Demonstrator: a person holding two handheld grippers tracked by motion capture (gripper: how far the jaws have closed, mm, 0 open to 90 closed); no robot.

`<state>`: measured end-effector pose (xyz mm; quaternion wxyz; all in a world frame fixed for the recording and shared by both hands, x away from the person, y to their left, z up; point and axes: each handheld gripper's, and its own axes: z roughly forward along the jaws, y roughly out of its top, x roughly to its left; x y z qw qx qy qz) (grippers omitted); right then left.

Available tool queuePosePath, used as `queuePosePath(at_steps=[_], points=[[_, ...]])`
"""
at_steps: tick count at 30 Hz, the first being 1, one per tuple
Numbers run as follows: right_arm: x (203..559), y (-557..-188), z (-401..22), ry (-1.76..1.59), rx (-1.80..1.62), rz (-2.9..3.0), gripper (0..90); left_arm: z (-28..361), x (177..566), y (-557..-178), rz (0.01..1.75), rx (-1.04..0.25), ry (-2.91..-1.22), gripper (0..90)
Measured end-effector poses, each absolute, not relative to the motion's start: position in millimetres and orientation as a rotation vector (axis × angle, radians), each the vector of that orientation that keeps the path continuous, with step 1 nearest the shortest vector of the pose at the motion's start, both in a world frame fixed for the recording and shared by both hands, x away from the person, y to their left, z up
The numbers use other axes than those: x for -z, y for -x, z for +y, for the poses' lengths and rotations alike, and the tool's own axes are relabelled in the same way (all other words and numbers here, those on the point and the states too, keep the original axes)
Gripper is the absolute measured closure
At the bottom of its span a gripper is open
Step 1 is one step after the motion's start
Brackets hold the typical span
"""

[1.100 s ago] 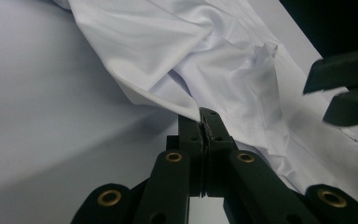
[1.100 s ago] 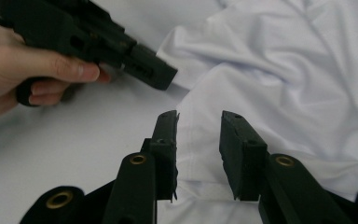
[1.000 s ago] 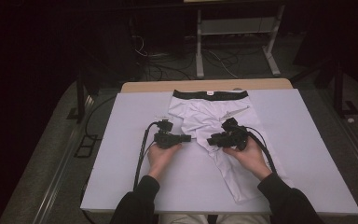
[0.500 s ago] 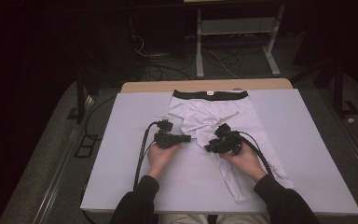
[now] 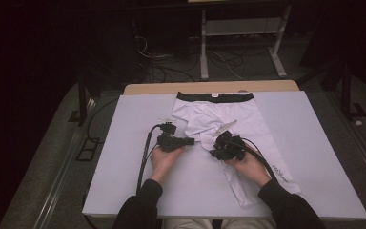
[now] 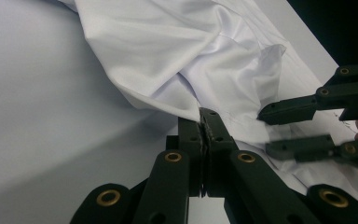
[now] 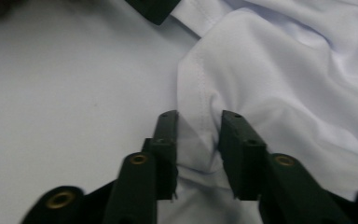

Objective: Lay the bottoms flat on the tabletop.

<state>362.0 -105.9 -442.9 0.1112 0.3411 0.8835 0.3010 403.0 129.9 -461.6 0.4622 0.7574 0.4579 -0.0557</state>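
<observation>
The desk [image 5: 124,162] carries the white shorts [image 5: 248,124] flat, waistband [image 5: 214,97] at the far edge. My left fingers [image 6: 204,126] are clenched on a fabric fold below the waistband. My right fingers [image 7: 199,140] have just been closing around a seam ridge without pinching it yet. Risk: the ridge slips out, because the cloth is thin.

Left tongs [image 5: 190,141] sit just left of frame centre in the high view, pointing right, jaws pressed fully together on a pinch of cloth. Right tongs [image 5: 219,146] sit just right of centre, pointing left toward them; jaws have just been closing, gap remains with cloth between. Both forearms enter from the bottom edge.
</observation>
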Motion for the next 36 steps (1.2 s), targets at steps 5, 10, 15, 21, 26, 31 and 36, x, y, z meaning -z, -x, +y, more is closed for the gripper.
queuePosePath(at_steps=[5, 10, 15, 21, 26, 31, 36], points=[[444, -371, -117, -1.133, -0.988, 2.608, 78.8, 130, 461, -404, 1.119, 0.146, -1.86, 88.1], [444, -377, -125, -1.208, -1.06, 2.622, 82.1, 131, 460, -404, 1.12, 0.149, -1.858, 88.2], [441, -379, -132, -1.25, -1.129, 2.616, 84.0, 136, 459, -405, 1.124, 0.145, -1.845, 88.1], [434, -382, -143, -1.295, -1.218, 2.585, 84.6, 142, 457, -407, 1.134, 0.144, -1.827, 88.1], [430, -384, -150, -1.32, -1.252, 2.56, 84.6, 146, 454, -407, 1.136, 0.138, -1.812, 88.2], [428, -384, -156, -1.333, -1.263, 2.545, 84.6, 152, 453, -408, 1.143, 0.135, -1.802, 88.1], [429, -384, -154, -1.342, -1.257, 2.563, 84.6, 156, 451, -408, 1.146, 0.135, -1.798, 88.1]])
